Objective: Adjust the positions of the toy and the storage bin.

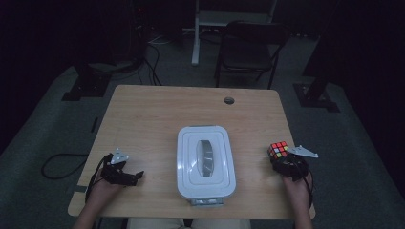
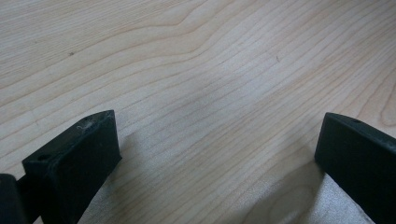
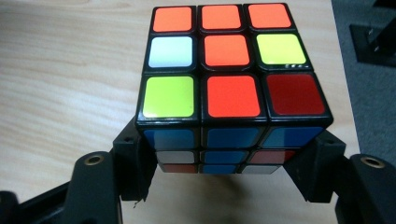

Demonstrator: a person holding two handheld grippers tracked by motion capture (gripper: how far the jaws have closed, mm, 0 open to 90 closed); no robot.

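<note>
Right tool: clamped on the puzzle cube, my pads pressing its two opposite side faces low down, so the top face stays free and the cube sits level in the grip.
Puzzle cube: held at the right edge of the desk, well apart from the white box; in the right gripper view the cube shows a mostly orange top and a blue near side.
White box: sits at the middle of the desk near my edge, lid on, with an oval slot in the lid. I judge it the likely place for the cube, though the dim high view does not let me tell whether the slot is open or covered.
Left tool: jaws apart, nothing between them, parked low over bare desk wood at the left, clear of the box, ready to steady it.
Next move: carry the cube level across to the box.
</note>
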